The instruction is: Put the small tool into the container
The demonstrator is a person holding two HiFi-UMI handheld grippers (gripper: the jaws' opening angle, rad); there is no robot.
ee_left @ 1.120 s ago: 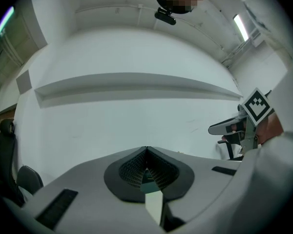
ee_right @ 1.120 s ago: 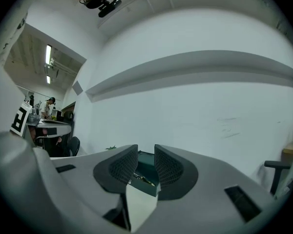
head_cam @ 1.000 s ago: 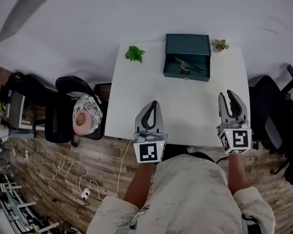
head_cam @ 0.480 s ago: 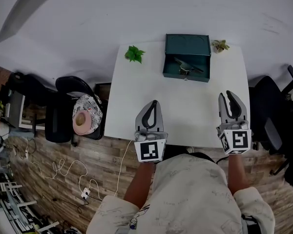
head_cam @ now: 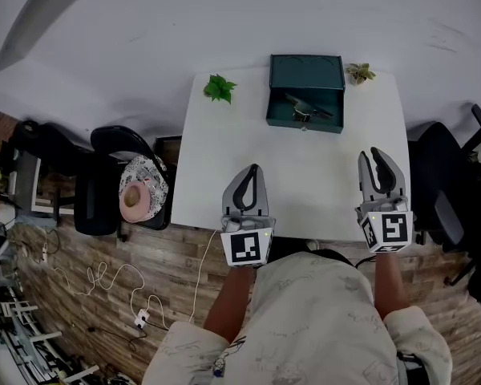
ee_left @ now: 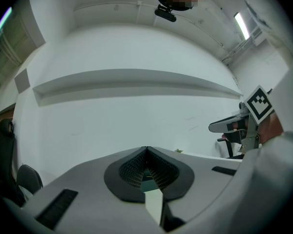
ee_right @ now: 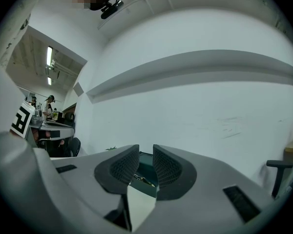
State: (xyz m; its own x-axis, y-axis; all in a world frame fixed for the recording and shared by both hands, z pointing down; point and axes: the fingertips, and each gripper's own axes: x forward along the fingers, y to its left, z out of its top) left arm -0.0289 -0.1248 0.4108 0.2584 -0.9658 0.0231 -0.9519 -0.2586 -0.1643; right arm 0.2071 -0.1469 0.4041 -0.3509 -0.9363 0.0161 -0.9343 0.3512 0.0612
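The container sits at the far edge of the desk, with the small tool lying in it. A plant stands to its left, apart from it, and another plant just beside its far right corner.

Office or lab workroom: white surface, black office chairs, loose cables on wood-plank floor, ceiling strip lights.

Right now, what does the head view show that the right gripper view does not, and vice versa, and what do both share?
Only the head view: the pink round hat and the brown wooden floor. Only the right gripper view: long ceiling strip lights. Both: the dark green open metal box holding the small dark tool, on the white table.
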